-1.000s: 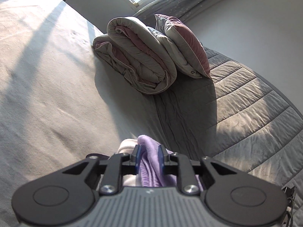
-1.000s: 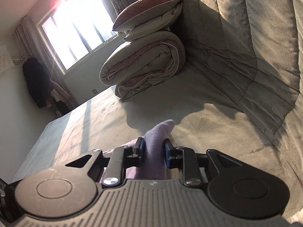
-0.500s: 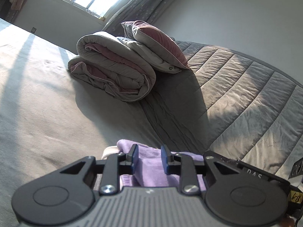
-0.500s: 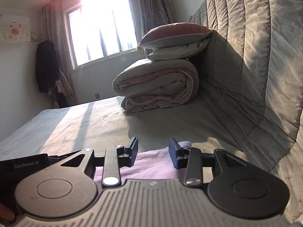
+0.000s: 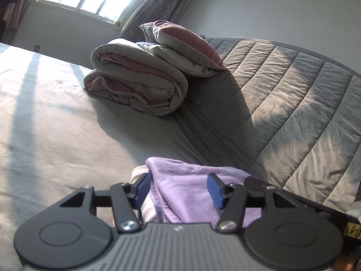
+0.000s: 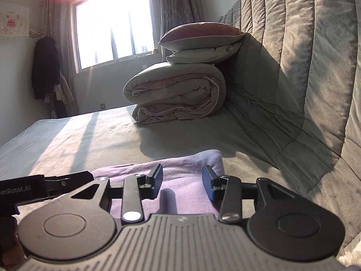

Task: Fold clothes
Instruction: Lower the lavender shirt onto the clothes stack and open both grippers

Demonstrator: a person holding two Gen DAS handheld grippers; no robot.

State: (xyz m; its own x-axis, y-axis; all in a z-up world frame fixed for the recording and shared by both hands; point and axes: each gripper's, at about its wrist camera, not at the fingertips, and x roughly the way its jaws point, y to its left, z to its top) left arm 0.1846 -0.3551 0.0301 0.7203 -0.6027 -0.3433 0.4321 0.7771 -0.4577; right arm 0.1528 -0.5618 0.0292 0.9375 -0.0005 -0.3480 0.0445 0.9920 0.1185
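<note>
Both grippers letting go of the lilac garment
Left gripper (image 5: 178,188) and right gripper (image 6: 182,181) jaws are opening, pads clear of the lilac garment (image 5: 191,187) lying beneath; folded quilt (image 6: 178,92) at twelve o'clock.

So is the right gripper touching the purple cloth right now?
Apart. In the right wrist view the right gripper is opening, and its pads stand clear above the flat purple cloth.

open grey bedsheet (image 6: 74,140) ahead and left. rolled grey-pink duvet (image 5: 137,88) with stacked pillows (image 6: 203,43) blocks far end; quilted grey headboard (image 5: 293,103) walls the right side.
</note>
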